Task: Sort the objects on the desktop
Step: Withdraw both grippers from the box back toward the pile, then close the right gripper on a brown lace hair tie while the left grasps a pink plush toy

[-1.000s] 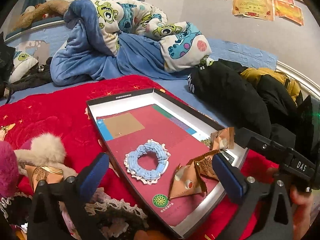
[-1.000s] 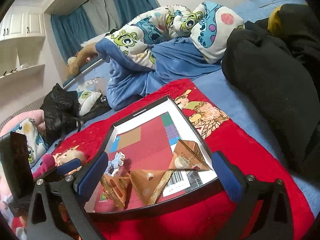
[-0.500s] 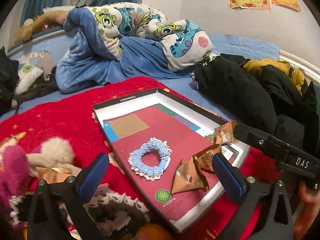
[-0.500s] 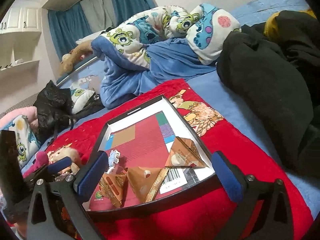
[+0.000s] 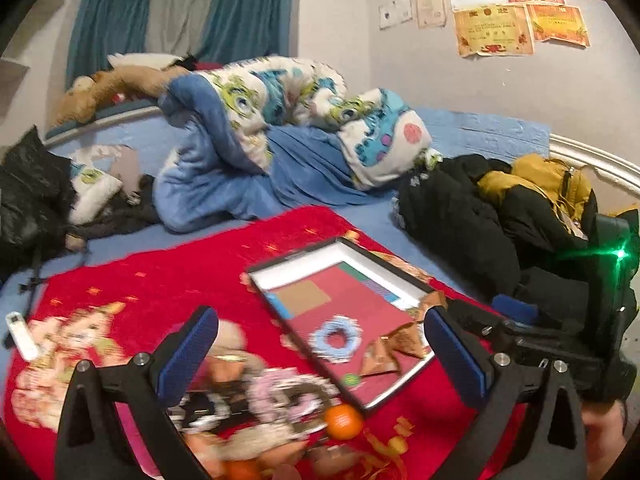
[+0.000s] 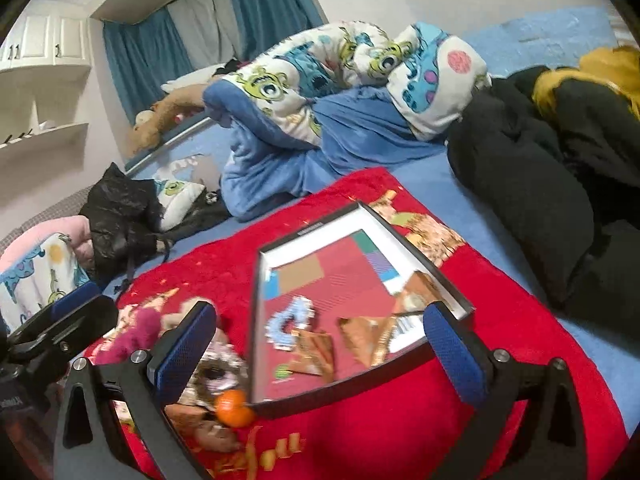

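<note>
Left wrist view: left claw (image 5: 320, 354) gaping wide, nothing between its blue mesh pads. Ahead of it sits a shallow black-rimmed box lid (image 5: 404, 276) on a fuzzy red blanket (image 5: 160, 280), holding a frilly blue scrunchie (image 5: 337, 338) and crinkly triangular snack packets (image 5: 384, 356). A round orange (image 5: 343, 421) lies just under the claw, touching the lid's near corner, I think, it's blurry. Right claw (image 6: 320, 346) is spread open too, lid straight ahead.

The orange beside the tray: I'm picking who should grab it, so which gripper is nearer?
Left, it seems. The orange lies between the left gripper's open fingers; it sits off toward the right gripper's left finger, outside the tray.
</note>
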`<state>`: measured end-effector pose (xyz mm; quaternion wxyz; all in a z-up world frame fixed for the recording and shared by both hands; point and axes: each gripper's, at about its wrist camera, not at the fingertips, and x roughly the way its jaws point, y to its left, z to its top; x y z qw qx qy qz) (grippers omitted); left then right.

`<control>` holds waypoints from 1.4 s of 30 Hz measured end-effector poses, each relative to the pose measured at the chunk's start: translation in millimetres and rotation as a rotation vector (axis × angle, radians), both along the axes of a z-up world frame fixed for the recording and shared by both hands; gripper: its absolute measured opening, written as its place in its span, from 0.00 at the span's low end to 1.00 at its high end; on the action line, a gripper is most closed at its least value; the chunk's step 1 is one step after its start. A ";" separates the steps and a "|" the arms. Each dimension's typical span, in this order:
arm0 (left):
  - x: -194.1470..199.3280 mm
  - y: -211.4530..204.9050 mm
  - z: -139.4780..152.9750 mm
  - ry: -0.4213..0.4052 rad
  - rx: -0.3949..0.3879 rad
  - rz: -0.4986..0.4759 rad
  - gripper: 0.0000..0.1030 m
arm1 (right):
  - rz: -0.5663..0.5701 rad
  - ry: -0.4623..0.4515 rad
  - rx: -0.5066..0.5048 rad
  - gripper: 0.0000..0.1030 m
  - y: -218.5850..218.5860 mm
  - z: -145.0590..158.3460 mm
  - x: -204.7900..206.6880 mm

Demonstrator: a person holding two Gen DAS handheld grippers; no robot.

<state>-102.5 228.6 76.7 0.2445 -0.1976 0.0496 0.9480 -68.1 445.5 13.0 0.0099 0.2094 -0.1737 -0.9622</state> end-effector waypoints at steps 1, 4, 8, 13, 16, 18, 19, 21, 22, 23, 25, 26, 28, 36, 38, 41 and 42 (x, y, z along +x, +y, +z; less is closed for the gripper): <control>5.8 -13.2 8.0 0.013 -0.001 0.023 1.00 | 0.004 0.009 0.000 1.00 -6.0 5.8 2.4; 15.0 -46.4 25.0 0.026 0.009 0.073 1.00 | 0.024 0.039 -0.005 1.00 -27.9 21.6 9.4; 28.0 -97.3 41.1 0.064 0.033 0.140 1.00 | 0.070 0.056 0.023 1.00 -65.8 35.2 10.9; 28.9 -147.8 41.4 0.060 0.042 0.211 1.00 | 0.131 0.071 0.055 1.00 -113.0 40.3 5.3; 26.5 -174.9 35.4 0.044 0.047 0.257 1.00 | 0.151 0.073 0.062 1.00 -132.4 39.3 0.1; 25.8 -191.2 30.6 0.037 0.042 0.284 1.00 | 0.167 0.064 0.044 1.00 -142.5 38.1 -4.3; 26.3 -197.6 27.1 0.033 0.038 0.297 1.00 | 0.173 0.061 0.036 1.00 -146.1 37.6 -4.6; 26.8 -209.5 21.5 0.027 0.044 0.322 1.00 | 0.182 0.060 0.032 1.00 -153.1 37.7 -4.0; 26.1 -217.7 18.5 0.018 0.055 0.331 1.00 | 0.188 0.060 0.044 1.00 -156.2 38.2 -3.2; 24.9 -221.9 16.1 0.012 0.062 0.339 1.00 | 0.198 0.063 0.073 1.00 -161.9 38.4 -2.0; 20.4 -228.5 14.5 -0.004 0.080 0.361 1.00 | 0.193 0.069 0.108 1.00 -166.9 38.6 0.6; 18.9 -229.5 14.9 -0.007 0.085 0.368 1.00 | 0.177 0.085 0.107 1.00 -167.4 37.1 2.6; 17.3 -227.7 16.7 -0.010 0.091 0.376 1.00 | 0.161 0.088 0.087 1.00 -165.0 35.4 -0.7; 15.3 -186.9 12.0 0.019 0.001 0.373 1.00 | 0.179 0.090 0.080 1.00 -161.6 31.3 -22.4; 14.7 -178.2 6.8 0.025 -0.022 0.353 1.00 | 0.160 0.088 0.077 1.00 -159.4 28.9 -26.2; 13.4 -166.1 -2.7 0.054 -0.062 0.337 1.00 | 0.170 0.071 0.075 1.00 -158.3 20.0 -30.1; 11.4 -162.9 -6.0 0.061 -0.077 0.342 1.00 | 0.162 0.065 0.084 1.00 -157.8 15.5 -29.7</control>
